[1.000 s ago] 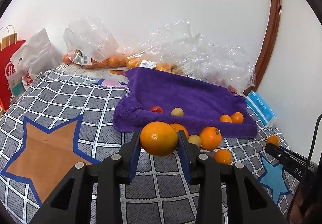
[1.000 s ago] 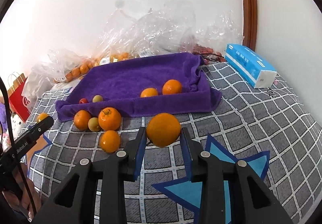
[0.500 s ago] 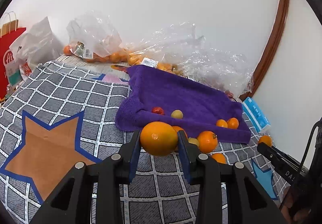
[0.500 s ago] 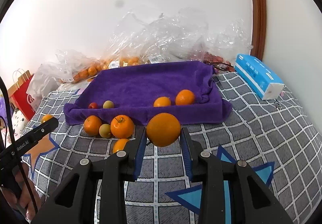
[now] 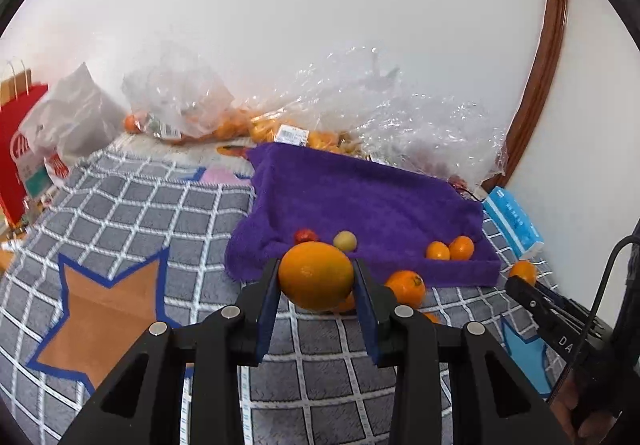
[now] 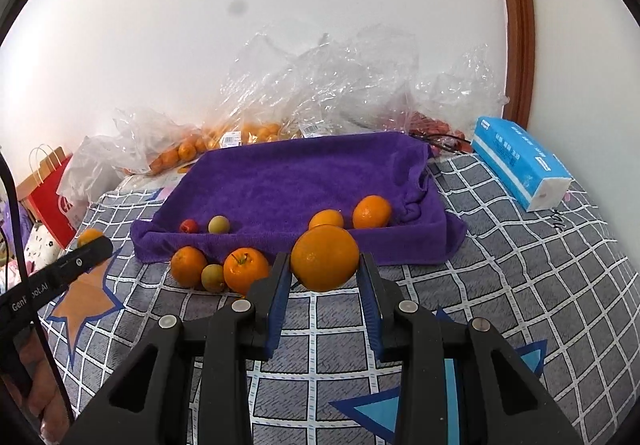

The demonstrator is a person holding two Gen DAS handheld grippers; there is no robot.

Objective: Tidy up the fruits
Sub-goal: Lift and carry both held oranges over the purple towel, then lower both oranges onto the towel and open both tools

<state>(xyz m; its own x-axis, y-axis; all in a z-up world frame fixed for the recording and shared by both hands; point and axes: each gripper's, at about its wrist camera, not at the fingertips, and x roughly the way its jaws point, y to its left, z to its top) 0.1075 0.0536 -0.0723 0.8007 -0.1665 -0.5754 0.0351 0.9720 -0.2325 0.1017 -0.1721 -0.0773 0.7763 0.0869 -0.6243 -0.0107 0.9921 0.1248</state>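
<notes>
Oranges: one clamped in my left gripper, one in my right gripper, both lower centre | target purple towel mid-frame | advice: carry level over folded edge, release beside matching fruit.

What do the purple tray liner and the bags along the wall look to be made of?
The purple liner looks like soft terry or microfibre cloth: matte, fuzzy nap, folded, drooping edges. The bags look like thin clear plastic film: glossy, crinkled, with fruit showing through.
</notes>
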